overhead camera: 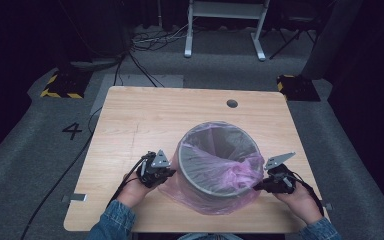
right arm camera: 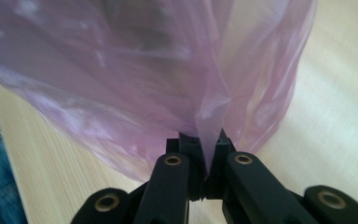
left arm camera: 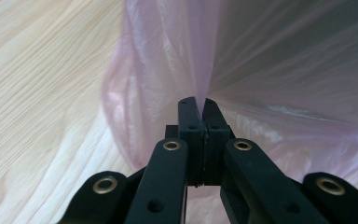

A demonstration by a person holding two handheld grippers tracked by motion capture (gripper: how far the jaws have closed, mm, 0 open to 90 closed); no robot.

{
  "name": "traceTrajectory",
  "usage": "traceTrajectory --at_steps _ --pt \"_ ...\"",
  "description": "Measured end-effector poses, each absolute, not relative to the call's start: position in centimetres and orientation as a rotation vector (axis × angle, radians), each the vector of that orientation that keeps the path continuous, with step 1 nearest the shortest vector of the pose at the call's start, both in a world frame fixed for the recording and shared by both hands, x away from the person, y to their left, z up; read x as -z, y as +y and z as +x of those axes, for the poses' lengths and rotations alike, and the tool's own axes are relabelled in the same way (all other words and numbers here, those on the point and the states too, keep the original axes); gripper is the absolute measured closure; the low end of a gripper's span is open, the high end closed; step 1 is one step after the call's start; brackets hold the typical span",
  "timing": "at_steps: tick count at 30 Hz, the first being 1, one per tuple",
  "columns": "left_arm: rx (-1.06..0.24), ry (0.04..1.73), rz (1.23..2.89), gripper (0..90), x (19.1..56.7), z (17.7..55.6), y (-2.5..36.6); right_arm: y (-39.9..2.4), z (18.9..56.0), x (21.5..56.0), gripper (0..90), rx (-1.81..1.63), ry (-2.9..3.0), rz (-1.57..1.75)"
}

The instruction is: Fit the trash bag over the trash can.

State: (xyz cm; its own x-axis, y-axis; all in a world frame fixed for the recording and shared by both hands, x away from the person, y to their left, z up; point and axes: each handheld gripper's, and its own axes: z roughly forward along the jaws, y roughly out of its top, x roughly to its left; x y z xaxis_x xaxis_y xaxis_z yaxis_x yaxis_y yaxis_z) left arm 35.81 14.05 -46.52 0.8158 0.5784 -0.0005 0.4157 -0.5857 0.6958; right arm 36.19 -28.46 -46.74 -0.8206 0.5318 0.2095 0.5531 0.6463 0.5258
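Bin [overhead camera: 220,165] stands on table [overhead camera: 145,120], near its front edge. Bag [overhead camera: 240,172] sits in bin & over its rim. Left gripper [overhead camera: 172,172] just left of bin, right gripper [overhead camera: 255,186] just right.

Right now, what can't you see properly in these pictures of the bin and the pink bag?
- Bottom of the grey round bin: high view, hidden under the thin pink plastic bag.
- Bin wall: left gripper view, blurred behind bag film.
- Bag's pinched edge: both gripper views, covered by the shut left gripper and right gripper.
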Motion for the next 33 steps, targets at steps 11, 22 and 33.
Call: traceTrajectory --at_steps 11,22,33 --pt "-0.2 0.641 2.074 41.1 45.2 35.1 15.8 -31.5 34.4 45.3 42.4 1.286 -2.72 -0.823" --pt "-0.26 0.584 2.139 89.7 45.4 35.4 13.6 -28.8 35.5 44.2 88.4 1.245 -2.791 -0.8" --pt "-0.238 0.622 2.066 42.5 44.7 34.5 14.9 -29.5 35.2 43.8 40.7 1.288 -2.653 -0.745"
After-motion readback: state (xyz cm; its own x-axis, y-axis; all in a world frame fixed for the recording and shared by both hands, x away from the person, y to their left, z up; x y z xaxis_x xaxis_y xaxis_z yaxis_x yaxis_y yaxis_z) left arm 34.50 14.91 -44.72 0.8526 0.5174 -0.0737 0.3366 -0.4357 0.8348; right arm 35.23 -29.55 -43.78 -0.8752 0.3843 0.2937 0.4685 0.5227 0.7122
